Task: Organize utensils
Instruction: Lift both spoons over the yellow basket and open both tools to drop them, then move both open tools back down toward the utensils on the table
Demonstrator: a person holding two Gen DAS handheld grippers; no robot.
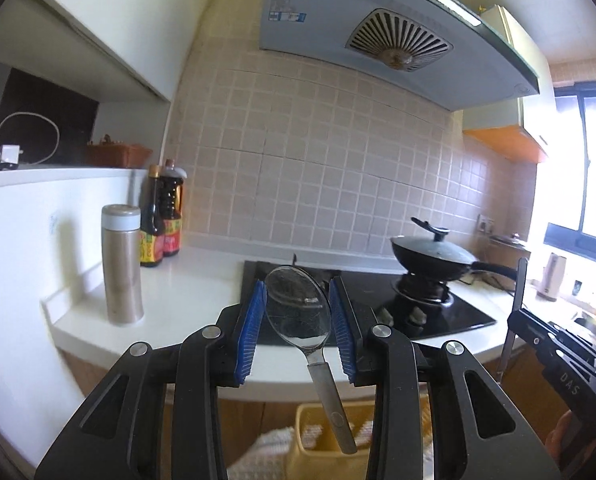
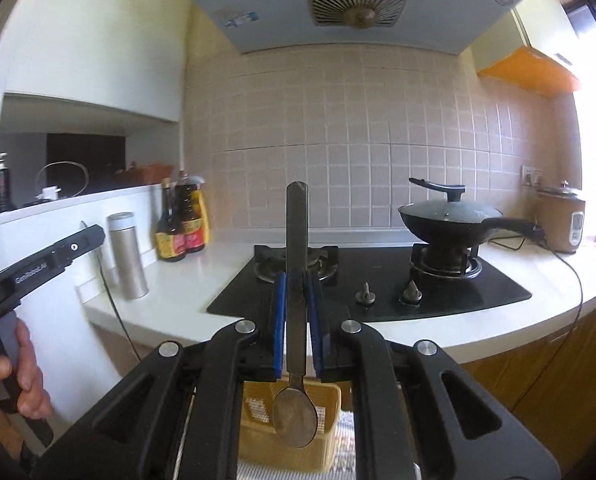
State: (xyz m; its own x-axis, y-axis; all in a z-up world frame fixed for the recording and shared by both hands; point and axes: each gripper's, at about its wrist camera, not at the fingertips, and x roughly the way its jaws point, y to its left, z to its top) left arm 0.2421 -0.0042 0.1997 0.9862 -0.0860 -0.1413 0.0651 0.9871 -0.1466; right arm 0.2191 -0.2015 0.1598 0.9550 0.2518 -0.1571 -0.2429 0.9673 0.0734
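My left gripper [image 1: 298, 320] is shut on a steel spoon [image 1: 298, 304]; the blue pads press the sides of its bowl, which points up, and the handle hangs down toward a yellow basket [image 1: 318, 440]. My right gripper [image 2: 297, 320] is shut on the handle of a second steel spoon [image 2: 297, 240]; its handle points up and its bowl hangs down over the yellow woven basket [image 2: 290, 436]. The left gripper's body [image 2: 50, 256] shows at the left of the right wrist view, and the right gripper's body [image 1: 554, 344] at the right of the left wrist view.
A black gas hob [image 2: 378, 284] sits in the white counter [image 2: 178, 276]. A lidded black wok [image 2: 450, 220] stands on the right burner. A steel flask [image 2: 127, 256] and sauce bottles [image 2: 182, 228] stand at the left. A rice cooker [image 2: 562, 224] stands at the right, and a range hood [image 2: 350, 4] hangs overhead.
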